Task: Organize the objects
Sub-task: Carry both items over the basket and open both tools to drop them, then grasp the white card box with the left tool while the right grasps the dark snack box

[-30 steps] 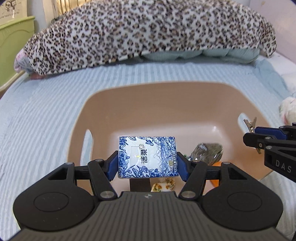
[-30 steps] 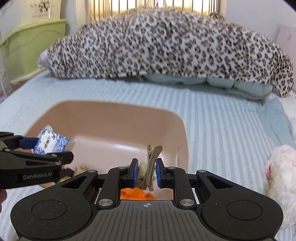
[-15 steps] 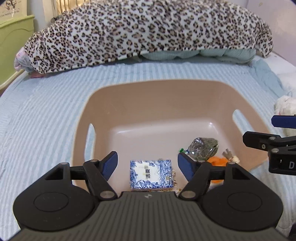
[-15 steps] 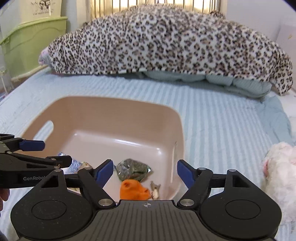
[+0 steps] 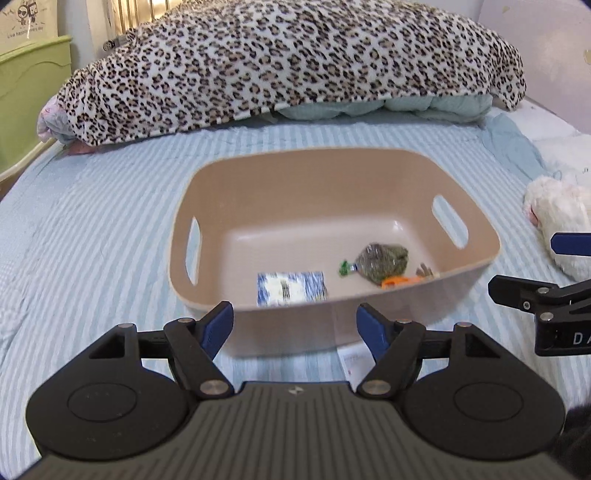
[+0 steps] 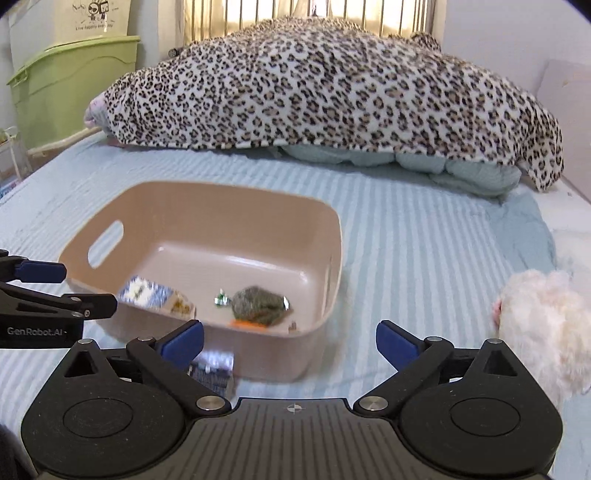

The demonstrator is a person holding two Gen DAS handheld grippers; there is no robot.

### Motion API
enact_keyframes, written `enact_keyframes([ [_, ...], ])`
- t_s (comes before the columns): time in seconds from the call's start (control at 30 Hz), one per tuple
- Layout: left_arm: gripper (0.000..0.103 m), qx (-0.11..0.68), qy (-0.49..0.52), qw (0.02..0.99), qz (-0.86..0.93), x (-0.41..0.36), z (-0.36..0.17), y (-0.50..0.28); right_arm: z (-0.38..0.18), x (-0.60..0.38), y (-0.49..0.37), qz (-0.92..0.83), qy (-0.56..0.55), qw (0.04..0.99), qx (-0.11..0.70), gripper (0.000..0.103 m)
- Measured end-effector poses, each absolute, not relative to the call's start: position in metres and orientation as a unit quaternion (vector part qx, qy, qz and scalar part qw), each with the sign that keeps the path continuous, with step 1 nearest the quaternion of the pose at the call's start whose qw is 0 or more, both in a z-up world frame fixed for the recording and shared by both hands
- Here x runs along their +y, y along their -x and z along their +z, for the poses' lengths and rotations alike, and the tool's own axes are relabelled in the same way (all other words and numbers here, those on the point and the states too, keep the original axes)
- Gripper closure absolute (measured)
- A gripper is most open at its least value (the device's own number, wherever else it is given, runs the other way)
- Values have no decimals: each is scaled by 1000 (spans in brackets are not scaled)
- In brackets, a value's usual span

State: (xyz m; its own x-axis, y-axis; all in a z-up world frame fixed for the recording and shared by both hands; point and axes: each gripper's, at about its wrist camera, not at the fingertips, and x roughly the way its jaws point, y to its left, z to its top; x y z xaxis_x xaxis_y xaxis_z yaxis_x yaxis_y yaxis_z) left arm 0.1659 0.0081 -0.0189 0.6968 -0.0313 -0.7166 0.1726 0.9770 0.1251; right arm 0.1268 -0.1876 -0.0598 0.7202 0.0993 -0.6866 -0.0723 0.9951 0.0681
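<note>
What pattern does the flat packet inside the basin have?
The packet is blue-and-white patterned, blurred; clearest in the left wrist view.

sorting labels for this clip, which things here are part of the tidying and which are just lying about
Part of the job: basket, blue and white packet, green pouch, orange piece, hair clip.
Just lying about: leopard blanket, white plush toy, green bin.

This is a bedroom in a home. A bed (image 6: 424, 236) with a pale blue striped cover fills most of both views, with a leopard-print blanket (image 6: 332, 88) heaped over a quilted duvet (image 6: 454, 166) at its far end. A green storage bin (image 6: 74, 81) stands beside the bed, light comes through a barred window (image 6: 303, 14), and a fluffy white soft toy (image 6: 539, 317) lies on the cover.
</note>
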Motion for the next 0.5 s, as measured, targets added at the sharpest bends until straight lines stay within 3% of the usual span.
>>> enact_keyframes([
  [0.5,28,465,-98,878,-55,-3,-79,-171,-118,-194,-128,29,-36,897,440,2],
])
